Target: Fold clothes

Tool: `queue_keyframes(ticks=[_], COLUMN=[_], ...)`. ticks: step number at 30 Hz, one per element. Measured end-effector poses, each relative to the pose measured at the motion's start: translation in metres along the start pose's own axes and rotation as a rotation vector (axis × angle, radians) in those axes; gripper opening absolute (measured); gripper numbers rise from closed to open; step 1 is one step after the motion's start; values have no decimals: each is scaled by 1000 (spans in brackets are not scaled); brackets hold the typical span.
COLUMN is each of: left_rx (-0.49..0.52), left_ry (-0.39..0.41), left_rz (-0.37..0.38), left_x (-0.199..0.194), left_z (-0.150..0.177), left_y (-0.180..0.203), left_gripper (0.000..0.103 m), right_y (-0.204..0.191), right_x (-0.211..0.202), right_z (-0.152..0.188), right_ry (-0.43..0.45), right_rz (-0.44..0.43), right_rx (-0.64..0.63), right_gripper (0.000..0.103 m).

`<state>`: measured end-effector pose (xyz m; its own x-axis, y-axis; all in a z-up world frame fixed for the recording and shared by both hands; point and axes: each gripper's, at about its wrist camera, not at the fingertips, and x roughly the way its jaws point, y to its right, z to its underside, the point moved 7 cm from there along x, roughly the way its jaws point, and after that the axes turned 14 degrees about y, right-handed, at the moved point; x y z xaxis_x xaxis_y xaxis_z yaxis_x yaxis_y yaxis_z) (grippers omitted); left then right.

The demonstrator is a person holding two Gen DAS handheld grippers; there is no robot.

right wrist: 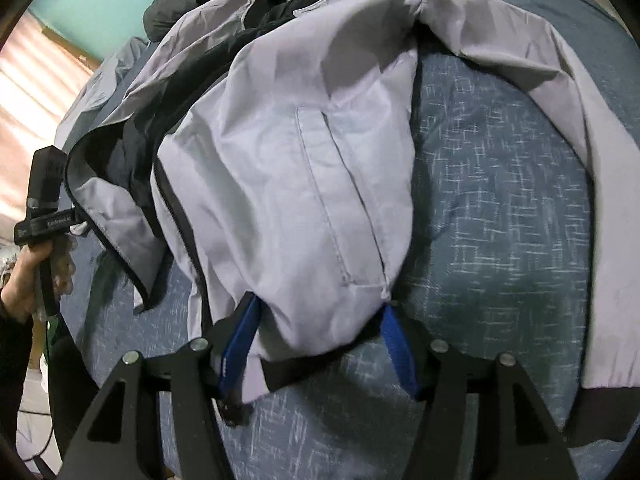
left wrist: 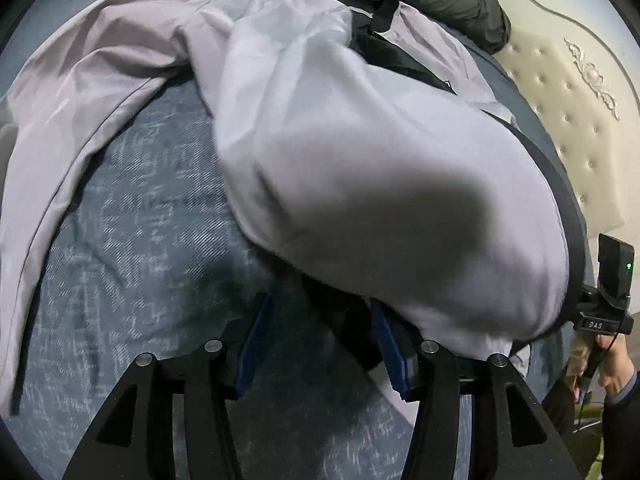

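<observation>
Lying spread on the bed [right wrist: 500, 184], the jacket [right wrist: 280, 184] has its hem draped over both tools: left tool [left wrist: 320, 344] and right tool [right wrist: 320, 340] each gape wide beneath the fabric.

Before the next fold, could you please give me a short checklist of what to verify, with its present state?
1. Left gripper open: ok, its jaws stand apart.
2. Left gripper holding the jacket: cannot tell; the cloth drapes over one finger, and the jaws are not shut on it.
3. Right gripper around the hem: ok, the hem lies between its open jaws.
4. Right gripper clamped: not ok, the jaws are apart.
5. Sleeve tucked in: not ok, it lies spread on the bedspread.
6. Zip closed: not ok, the dark lining shows.
</observation>
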<state>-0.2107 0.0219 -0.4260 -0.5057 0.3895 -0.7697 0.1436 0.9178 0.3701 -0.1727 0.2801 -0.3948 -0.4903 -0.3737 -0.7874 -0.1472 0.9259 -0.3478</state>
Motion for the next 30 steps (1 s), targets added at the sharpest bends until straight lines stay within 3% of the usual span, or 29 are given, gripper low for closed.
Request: queue_keyframes(ticks=[2, 3, 4, 6, 7, 9, 15, 22, 27, 30], left_rx=[21, 31, 41, 62, 72, 102, 141, 212, 267, 274], left_ry=[9, 14, 19, 28, 33, 42, 117, 181, 199, 191], left_rz=[3, 4, 5, 8, 9, 9, 31, 34, 51, 50], left_x=[1, 1, 2, 2, 3, -1, -45, -131, -173, -177], left_z=[-4, -6, -8, -12, -14, -19, -41, -69, -73, -64], left_y=[8, 12, 15, 23, 27, 37, 59, 58, 87, 90], left_gripper=[54, 50, 43, 13, 11, 3, 1, 1, 1, 1], right_y=[-3, -6, -8, -15, -19, -29, -50, -69, -79, -74], right_x=[5, 7, 8, 7, 6, 2, -34, -100, -135, -149], right_z=[-2, -3, -4, -7, -8, -13, -30, -48, -60, -62], right_ry=[11, 18, 22, 32, 38, 53, 100, 151, 159, 158], right_rz=[-4, -7, -9, -14, -20, -29, -77, -117, -150, -157], right_rx=[16, 20, 18, 5, 0, -13, -15, -34, 1, 57], right_gripper=[61, 55, 43, 31, 22, 18, 13, 12, 12, 12])
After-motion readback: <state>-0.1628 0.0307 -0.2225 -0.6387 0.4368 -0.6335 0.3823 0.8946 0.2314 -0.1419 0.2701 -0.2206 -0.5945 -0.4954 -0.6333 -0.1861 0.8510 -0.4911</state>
